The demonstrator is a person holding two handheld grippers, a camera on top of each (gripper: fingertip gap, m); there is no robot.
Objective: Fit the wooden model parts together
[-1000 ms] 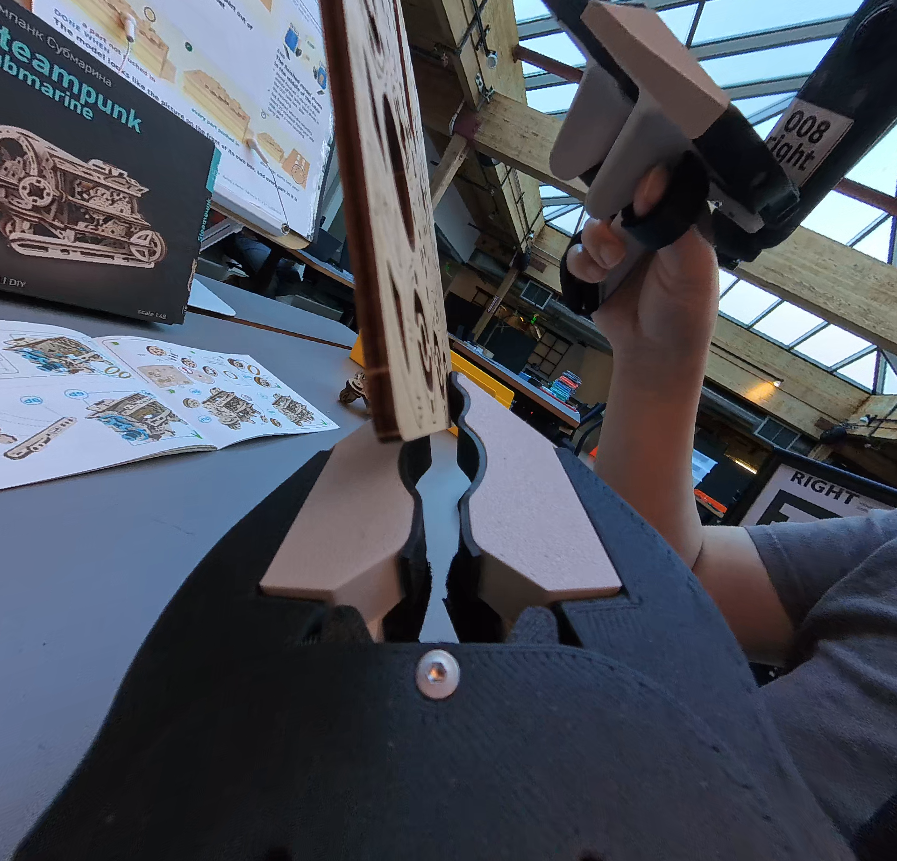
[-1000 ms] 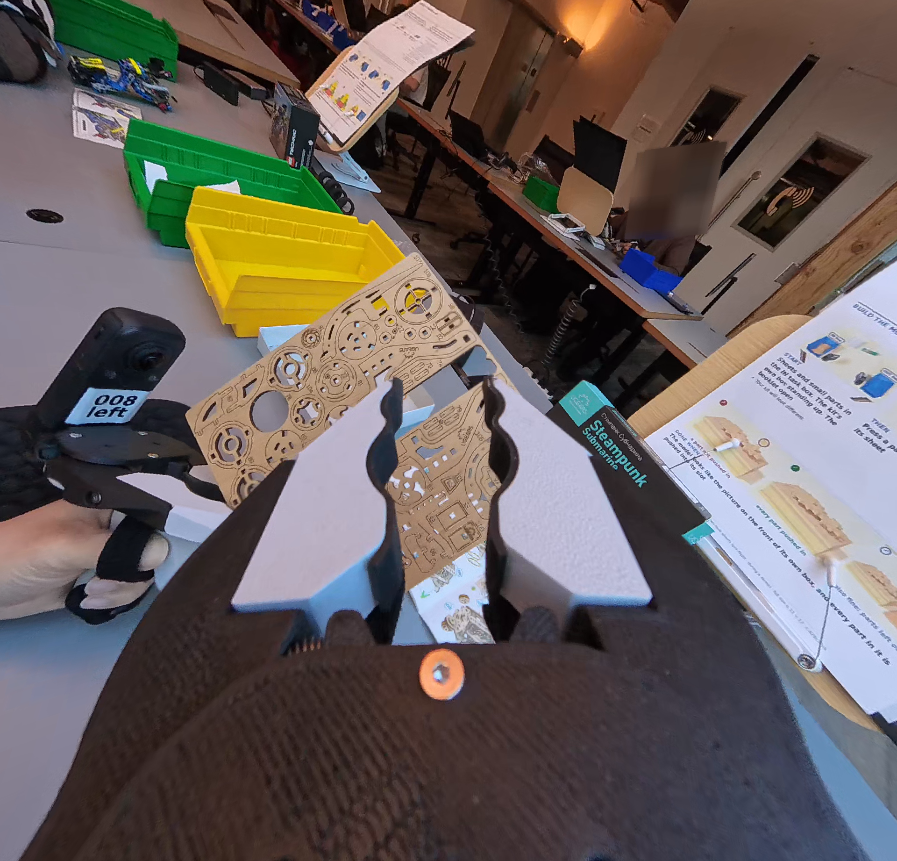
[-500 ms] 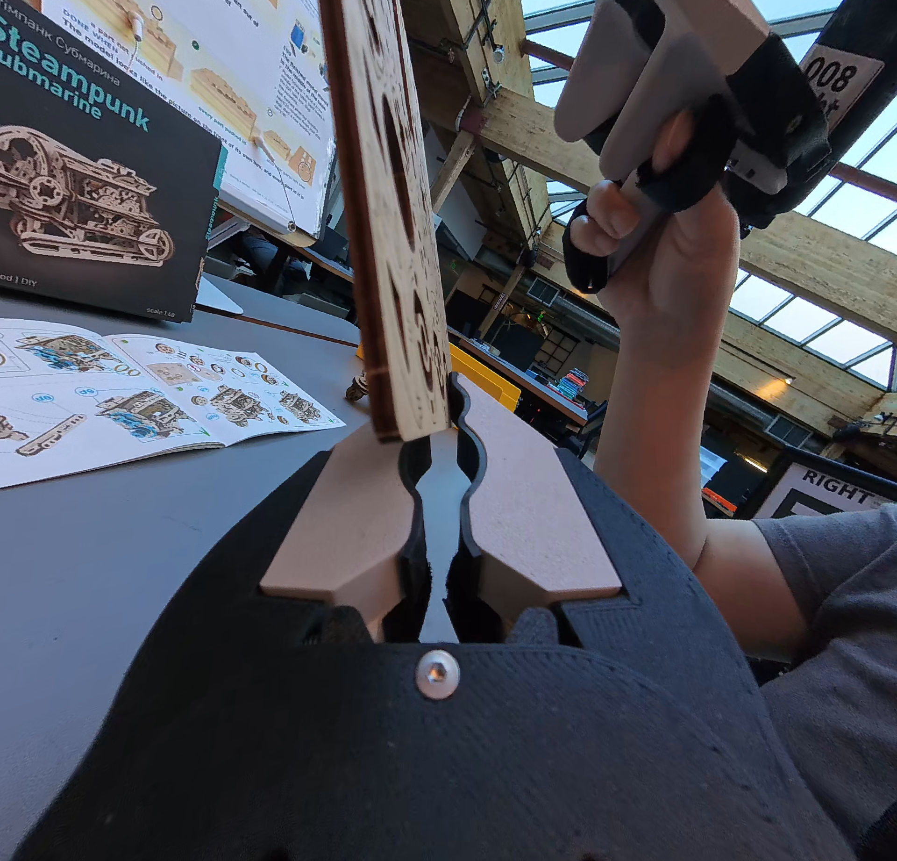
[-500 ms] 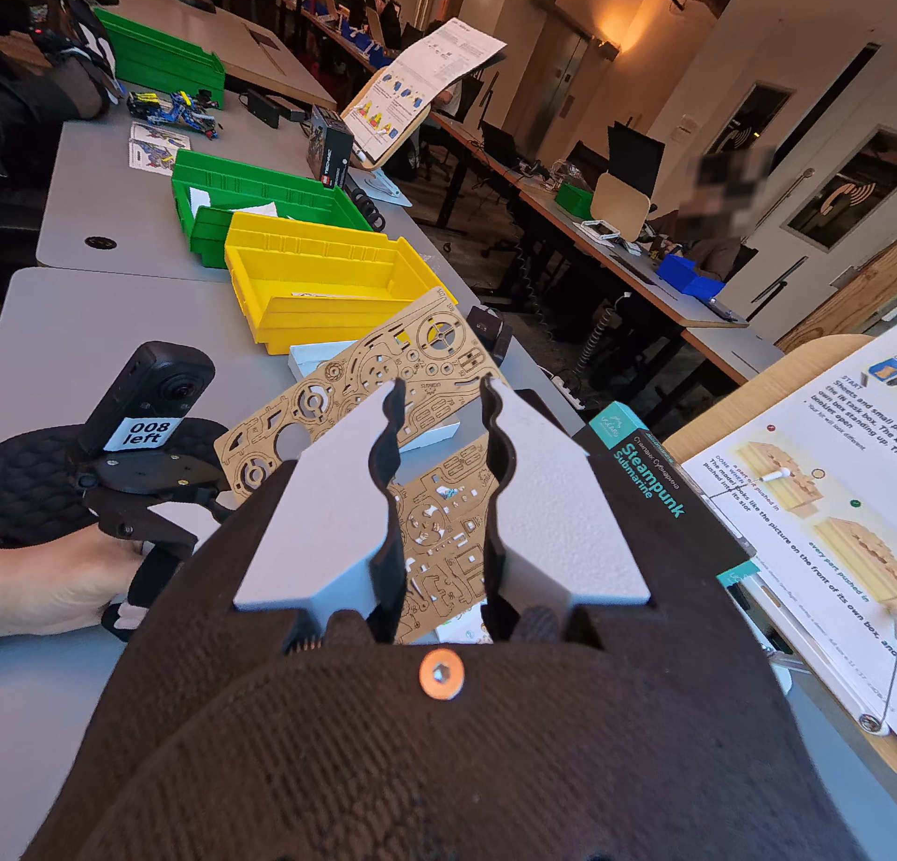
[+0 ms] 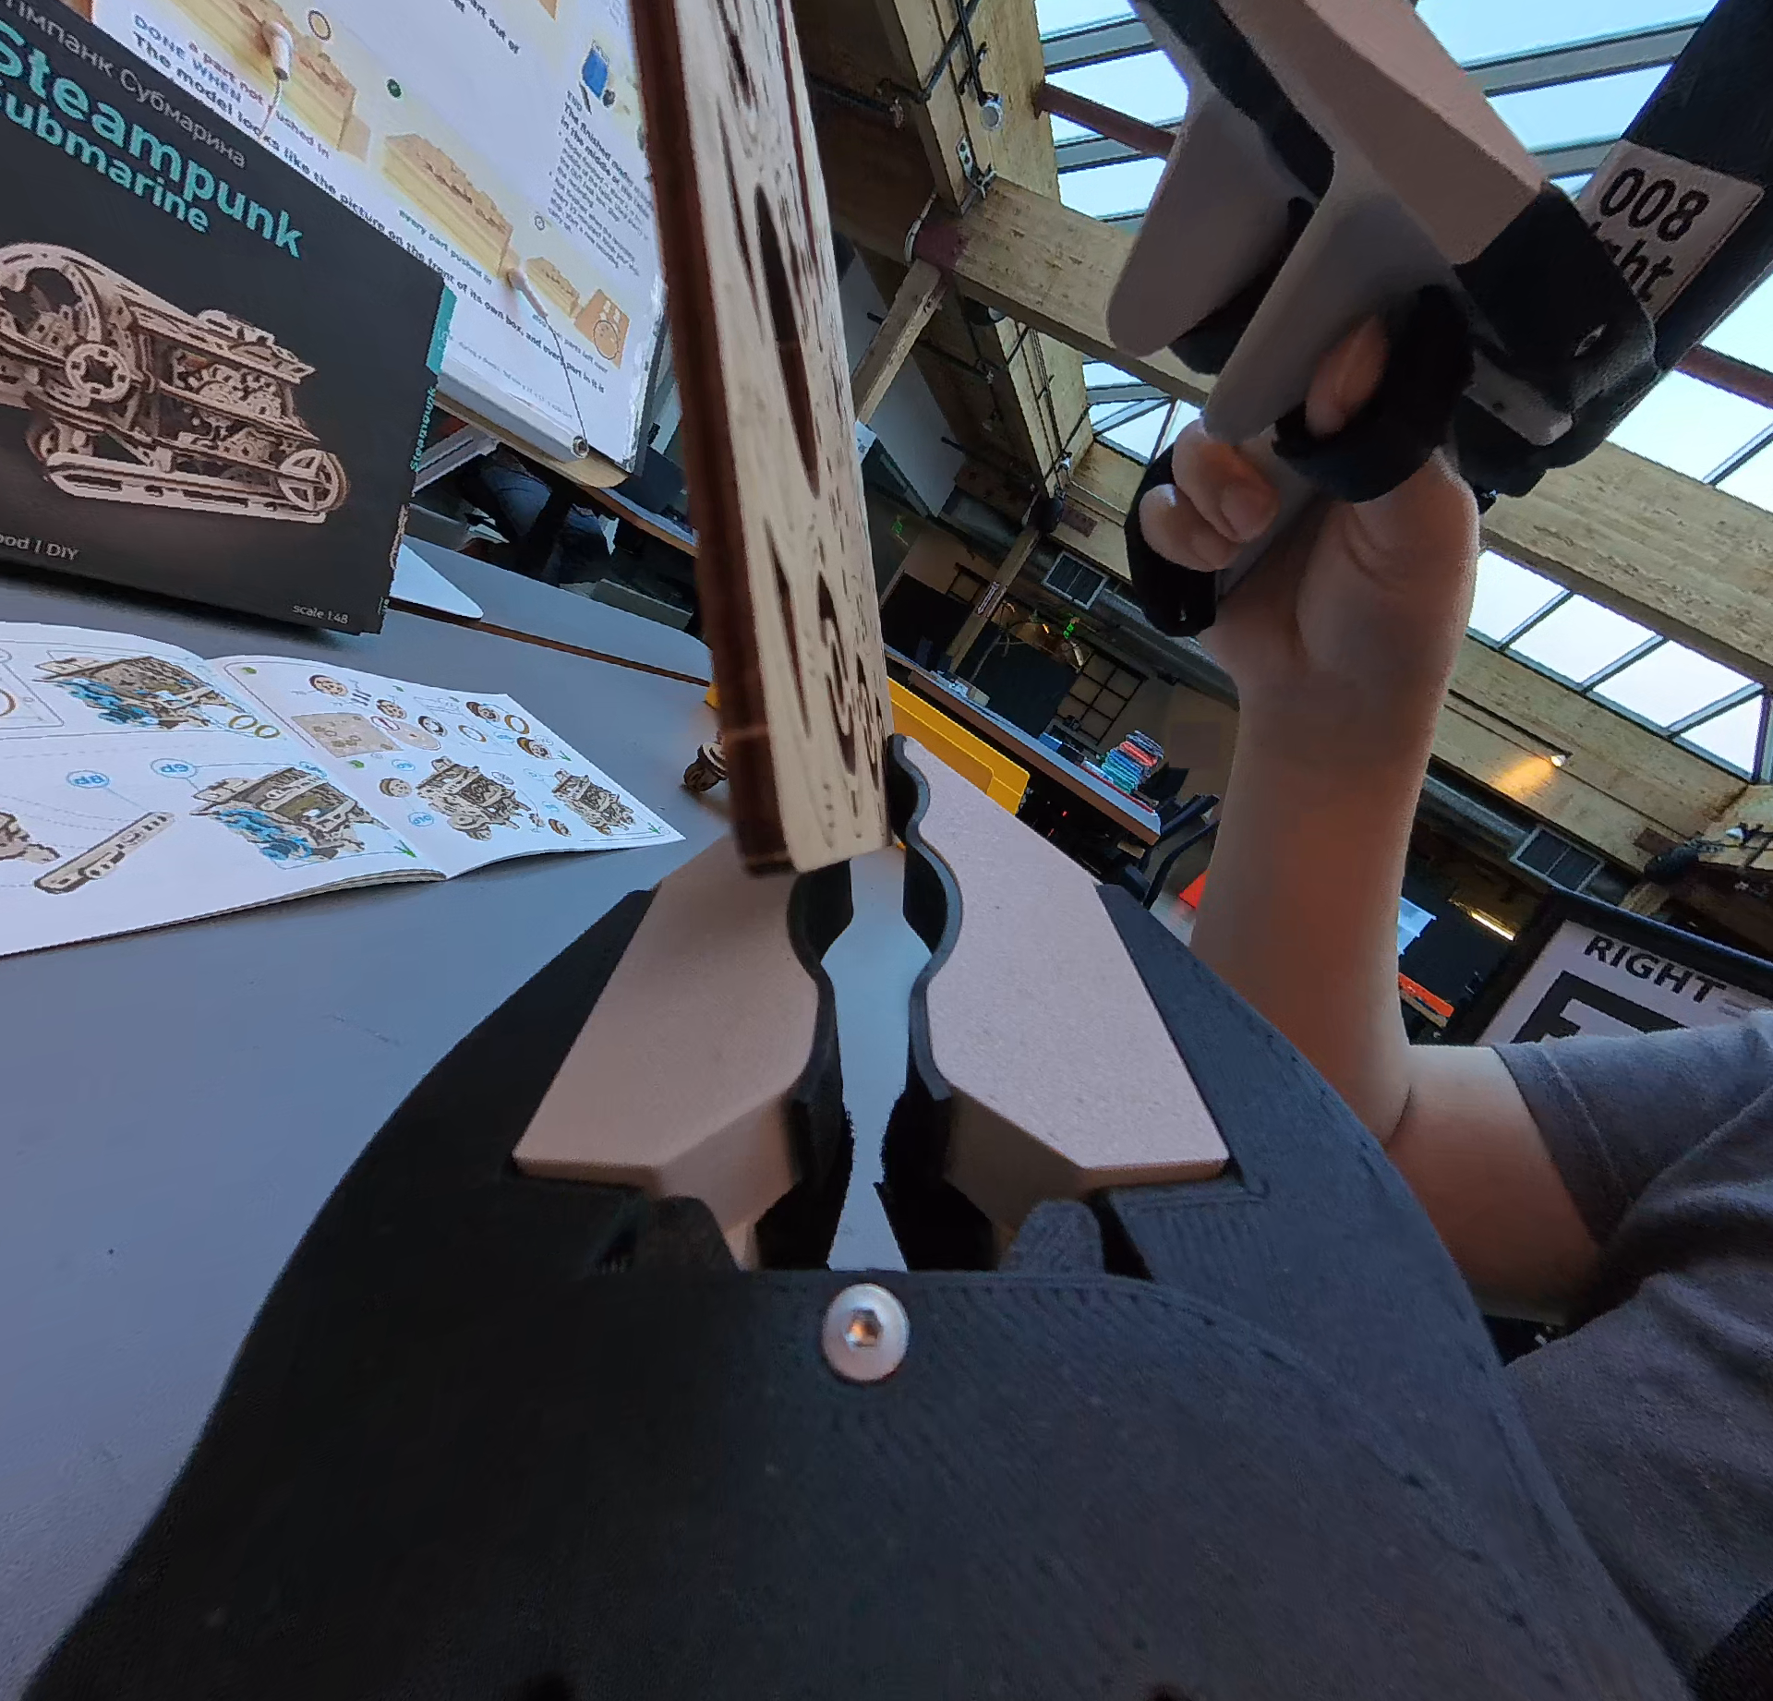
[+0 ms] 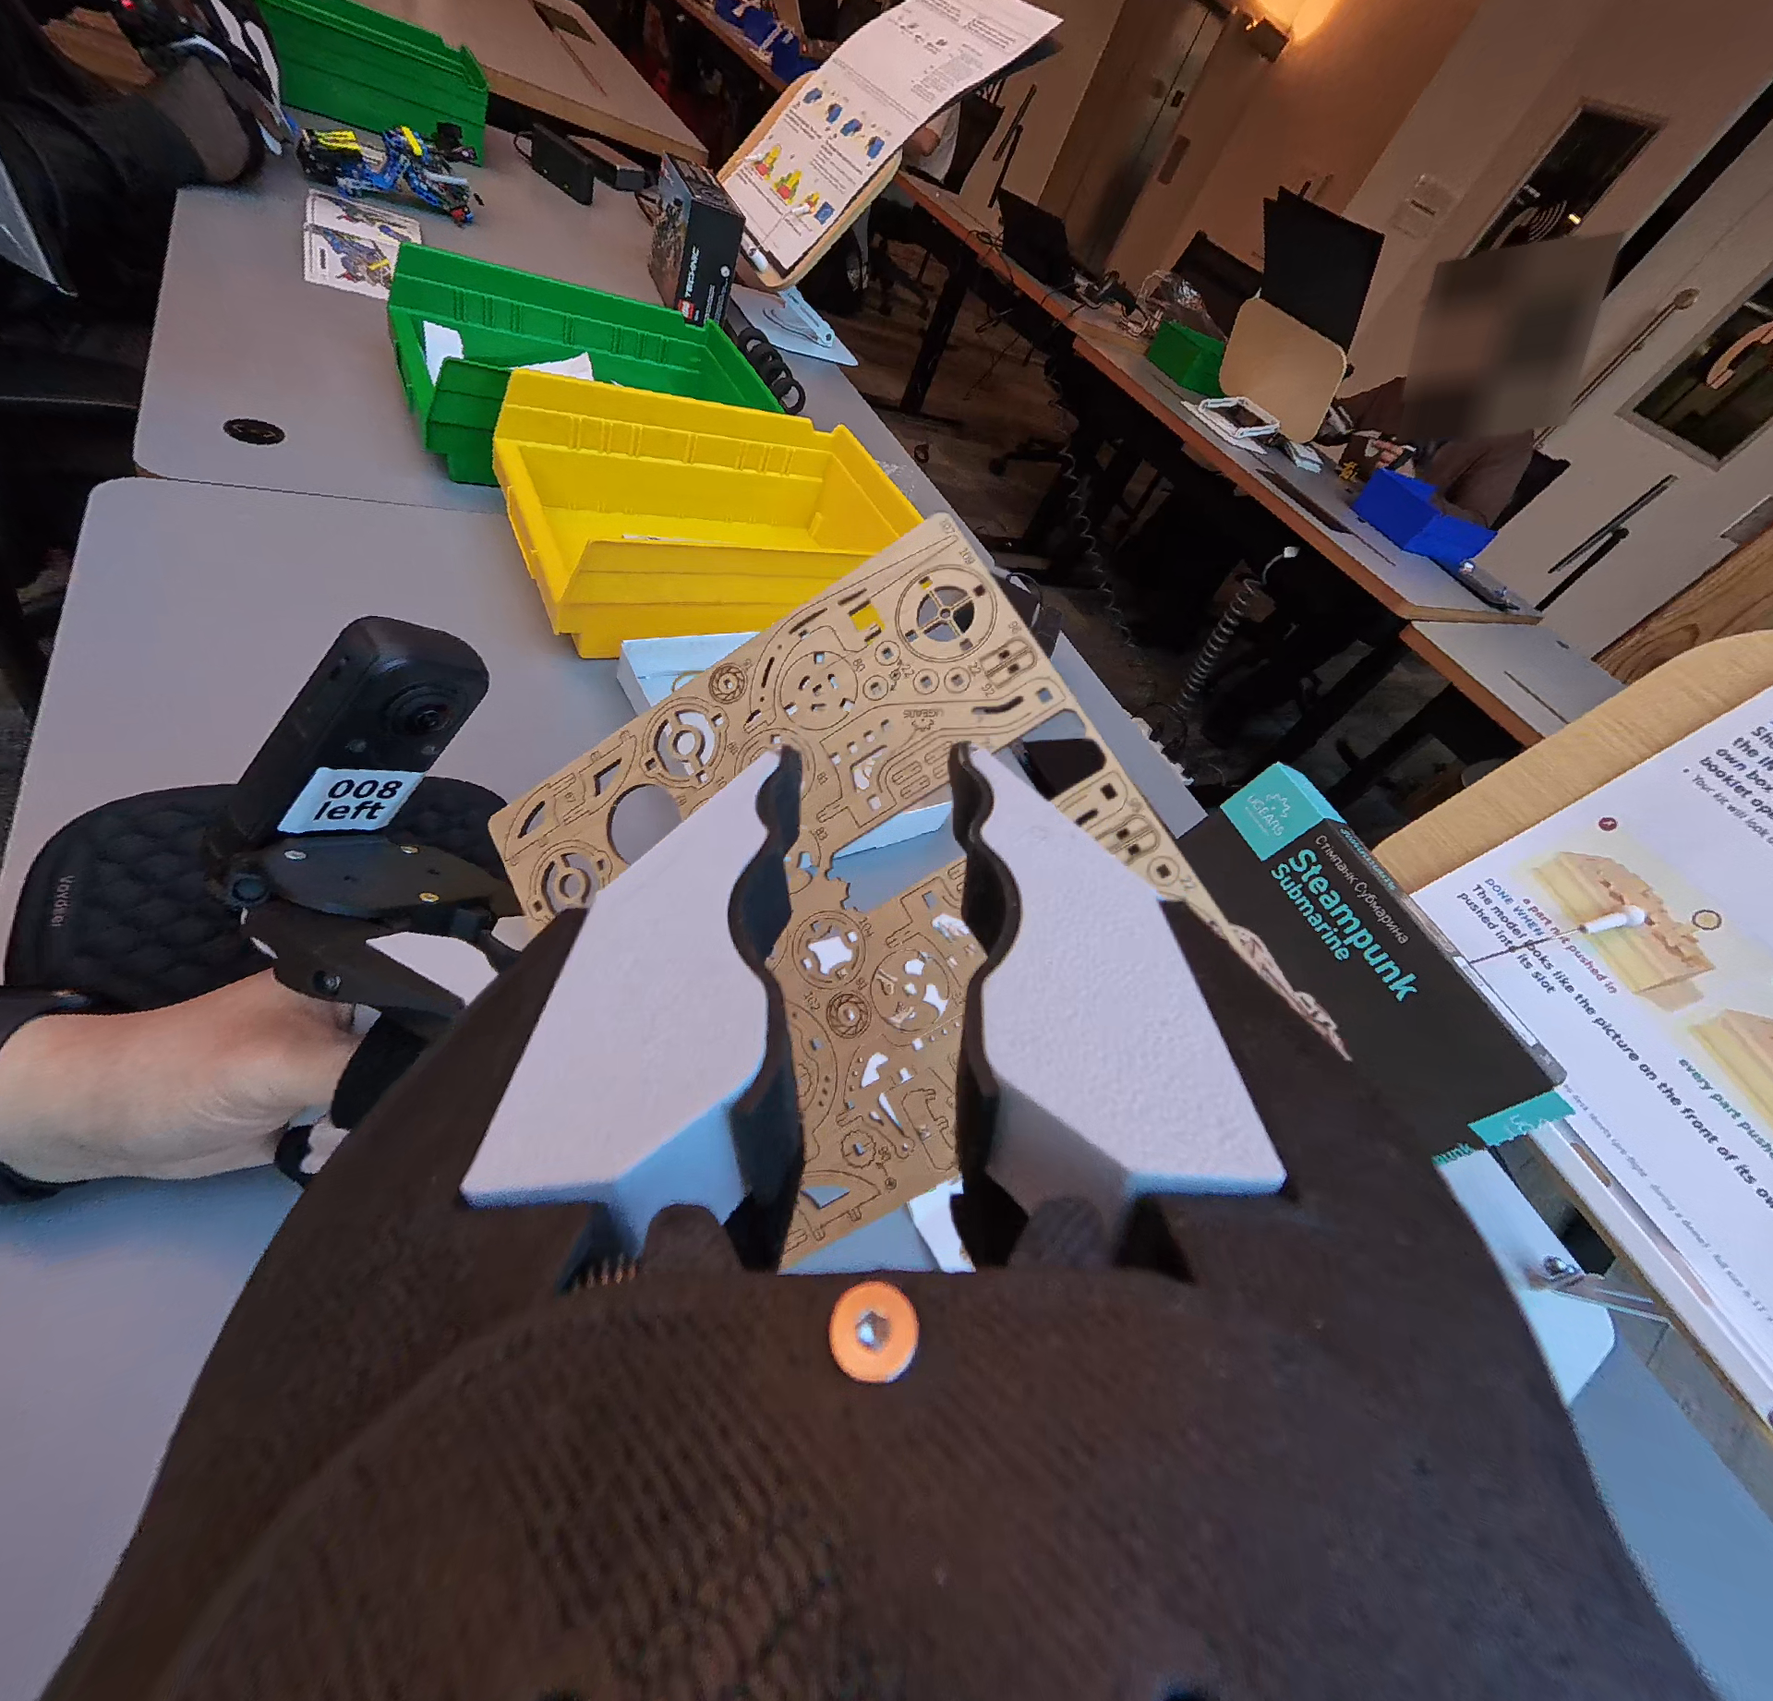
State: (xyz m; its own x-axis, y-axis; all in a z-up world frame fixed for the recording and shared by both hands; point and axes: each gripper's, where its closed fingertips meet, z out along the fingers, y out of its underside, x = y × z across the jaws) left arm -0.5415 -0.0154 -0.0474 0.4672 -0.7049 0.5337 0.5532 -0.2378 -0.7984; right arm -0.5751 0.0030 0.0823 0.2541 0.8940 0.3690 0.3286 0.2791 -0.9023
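My left gripper is shut on the lower corner of a laser-cut wooden parts sheet and holds it upright, edge-on to its camera. In the right wrist view the same sheet faces me, with the left gripper at its left corner. A second wooden sheet with many cut-outs lies below it on the table. My right gripper is open and empty, held above and in front of both sheets. It also shows in the left wrist view, up and to the right of the sheet.
The dark kit box stands at the right with an instruction board beside it. An open booklet lies on the grey table. A small wooden part lies behind the sheet. A yellow bin and a green bin stand farther back. There is about 12 centimeters between the tips of the two grippers.
The right gripper rose a little and then came back down near the sheet, staying open. The left gripper has kept the sheet upright and still.
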